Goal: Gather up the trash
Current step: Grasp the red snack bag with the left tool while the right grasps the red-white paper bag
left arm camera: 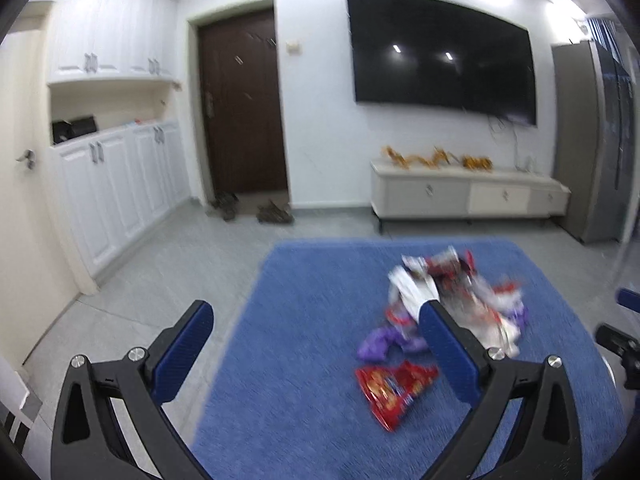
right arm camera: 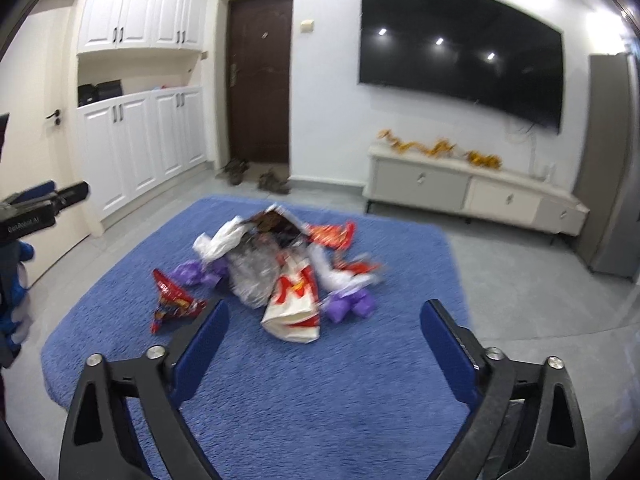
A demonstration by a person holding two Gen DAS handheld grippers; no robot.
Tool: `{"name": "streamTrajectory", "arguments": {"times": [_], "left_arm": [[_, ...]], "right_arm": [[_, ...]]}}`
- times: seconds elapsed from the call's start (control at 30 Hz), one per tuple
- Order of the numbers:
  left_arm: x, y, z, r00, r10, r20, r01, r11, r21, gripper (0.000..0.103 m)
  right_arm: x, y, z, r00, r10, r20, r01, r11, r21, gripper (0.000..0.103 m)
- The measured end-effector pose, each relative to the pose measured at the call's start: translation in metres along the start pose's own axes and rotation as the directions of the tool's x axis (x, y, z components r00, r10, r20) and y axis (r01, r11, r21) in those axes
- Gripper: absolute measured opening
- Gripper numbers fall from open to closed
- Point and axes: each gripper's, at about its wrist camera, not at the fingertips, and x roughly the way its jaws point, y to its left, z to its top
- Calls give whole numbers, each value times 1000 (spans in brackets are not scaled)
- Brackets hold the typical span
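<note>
Both claws, left point(left arm camera: 316, 322) and right point(right arm camera: 325, 322), were spread wide and empty. Wrapper pile point(right arm camera: 276, 264) sat mid-rug point(right arm camera: 320, 400); white bag point(right arm camera: 294, 304) lay lengthwise toward the right claw, red packet point(left arm camera: 394, 392) near edge.

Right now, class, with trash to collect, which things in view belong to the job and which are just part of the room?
Belong to the job:
red snack bag
white paper bag with red M
purple wrappers
silver foil bag

Just there:
blue rug
wall TV
TV cabinet
shoes by the door
</note>
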Motion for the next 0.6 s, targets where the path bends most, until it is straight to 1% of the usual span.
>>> {"name": "streamTrajectory", "arguments": {"times": [0.1, 0.13, 0.2, 0.27, 0.33, 0.4, 0.47, 0.6], "left_arm": [[22, -14, -16, 996, -58, -74, 60, 998, 26, 103], [29, -19, -21, 992, -77, -99, 80, 996, 31, 103], [45, -27, -30, 983, -103, -150, 109, 993, 34, 103], [59, -36, -39, 975, -117, -192, 125, 992, 33, 103], [69, -44, -47, 970, -117, -214, 128, 991, 40, 103], [78, -49, -52, 966, -112, -231, 126, 991, 46, 101], [84, -52, -55, 963, -113, -245, 128, 991, 46, 98], [96, -54, -56, 959, -111, -261, 126, 991, 43, 91]], "right_arm": [[25, 3, -5, 996, 68, -65, -68, 998, -1, 81], [33, 4, -6, 993, 88, -83, -88, 996, 1, 79], [51, 7, -10, 985, 130, -117, -129, 992, 19, 70], [70, 4, -12, 976, 160, -149, -155, 987, 49, 67], [84, -1, -14, 968, 187, -169, -174, 981, 88, 62], [101, -9, -18, 955, 225, -192, -196, 968, 158, 54], [116, -18, -23, 942, 262, -211, -211, 949, 235, 48], [140, -31, -30, 921, 322, -220, -231, 905, 357, 43]]}}
